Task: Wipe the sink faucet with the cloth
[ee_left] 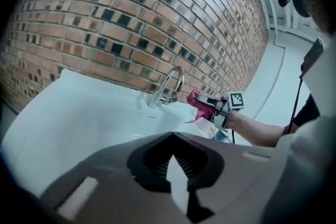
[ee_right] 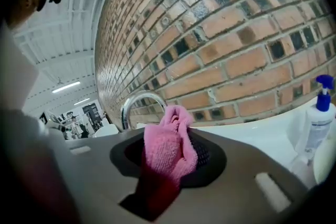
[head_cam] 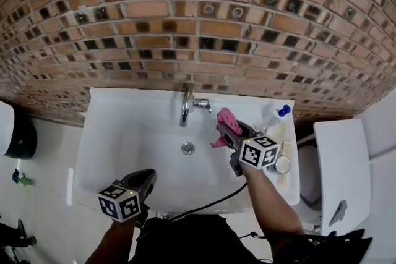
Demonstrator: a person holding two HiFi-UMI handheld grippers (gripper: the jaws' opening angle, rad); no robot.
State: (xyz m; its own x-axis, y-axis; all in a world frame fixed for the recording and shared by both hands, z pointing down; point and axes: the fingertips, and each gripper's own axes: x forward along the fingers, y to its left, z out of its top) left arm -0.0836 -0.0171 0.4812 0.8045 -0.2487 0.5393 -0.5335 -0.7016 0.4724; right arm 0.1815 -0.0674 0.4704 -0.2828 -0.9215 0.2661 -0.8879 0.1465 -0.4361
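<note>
**Cloth held at faucet – right side**

Right gripper: jaws clamped on the pink cloth. In the right gripper view the cloth is bunched between the ribbed pads and spills out past the tips. It sits just beside the chrome faucet, on the faucet's right, above the white sink. I cannot tell whether it touches.

Left gripper: jaws drawn together at the tips, nothing between them. It hangs over the sink's front edge, well apart from the faucet, pointing toward the brick wall.

Also noted – a white bottle with a blue pump on the sink's right ledge, near the right gripper.
</note>
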